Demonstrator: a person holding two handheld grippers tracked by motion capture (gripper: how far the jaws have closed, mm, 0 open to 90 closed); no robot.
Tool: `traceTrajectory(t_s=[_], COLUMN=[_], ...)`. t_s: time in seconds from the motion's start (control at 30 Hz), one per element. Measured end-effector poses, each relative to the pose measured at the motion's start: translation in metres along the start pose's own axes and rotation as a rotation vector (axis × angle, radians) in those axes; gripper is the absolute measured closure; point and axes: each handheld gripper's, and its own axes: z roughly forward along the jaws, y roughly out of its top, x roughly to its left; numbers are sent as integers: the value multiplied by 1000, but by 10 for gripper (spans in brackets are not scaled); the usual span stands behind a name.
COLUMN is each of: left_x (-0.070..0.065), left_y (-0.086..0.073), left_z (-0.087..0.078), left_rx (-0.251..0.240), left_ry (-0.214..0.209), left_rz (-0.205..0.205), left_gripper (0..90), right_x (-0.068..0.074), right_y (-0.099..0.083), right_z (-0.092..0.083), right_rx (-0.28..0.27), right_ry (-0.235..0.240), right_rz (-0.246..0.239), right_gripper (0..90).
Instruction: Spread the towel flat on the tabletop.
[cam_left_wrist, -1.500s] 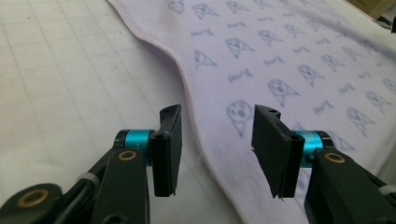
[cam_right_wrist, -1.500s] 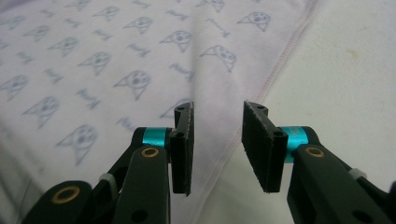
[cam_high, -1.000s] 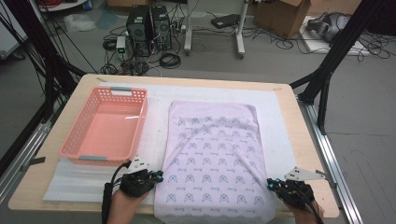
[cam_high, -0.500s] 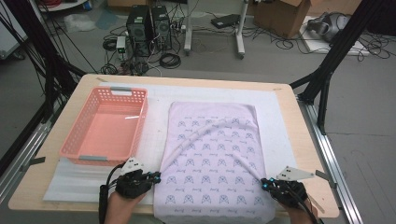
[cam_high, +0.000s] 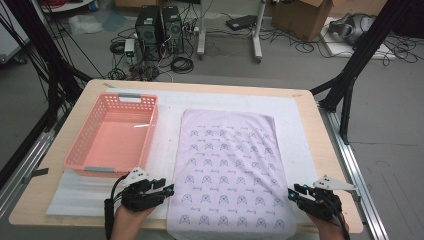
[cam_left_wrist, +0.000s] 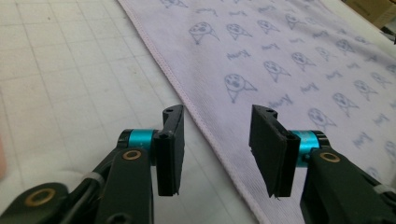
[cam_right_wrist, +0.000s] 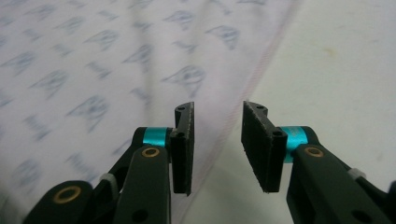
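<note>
A pale lilac cloth (cam_high: 230, 170) printed with small blue figures lies flat on the white mat (cam_high: 165, 107), its near end at the table's front edge. My left gripper (cam_high: 167, 189) sits at the cloth's near left side. In the left gripper view the left gripper (cam_left_wrist: 217, 144) stands open, the cloth's stitched hem (cam_left_wrist: 196, 116) running on the mat below the gap. My right gripper (cam_high: 292, 192) sits at the near right side. Seen in its own view, the right gripper (cam_right_wrist: 217, 140) is open over the cloth's right edge (cam_right_wrist: 261, 70). Both pairs of jaws have just been opening, with nothing pressed between them.
An empty pink plastic basket (cam_high: 151, 131) stands on the mat to the cloth's left. Bare wooden table (cam_high: 330, 150) borders the mat on the right. Beyond the far edge the floor holds computer towers (cam_high: 160, 25), cables and black frame legs.
Both grippers have opened and let go of the cloth's near corners. The diagonal creases across the cloth have settled flat. The hands have barely moved.
</note>
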Motion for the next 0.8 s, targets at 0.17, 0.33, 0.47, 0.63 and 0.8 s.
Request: traceTrajectory(t_s=[0.17,0.33,0.47,0.63,0.8], left_x=[-4,-11,-15,-12,-6], left_y=[1,1,1,-1,1], left_z=[16,18,12,4,1], left_rx=[42,58,84,64,-10], left_ry=[17,79,120,95,73], left_rz=[20,76,110,92,71], left_gripper=[657,875,884,869,617], right_x=[-5,-3,-13,-10,-18], right_y=[7,13,9,13,20], right_z=[27,28,19,15,16], right_rx=[34,68,66,18,-45], right_ry=[-18,-66,-94,-96,-68], right_rz=[29,-27,21,-2,42], right_gripper=[715,889,887,635,602])
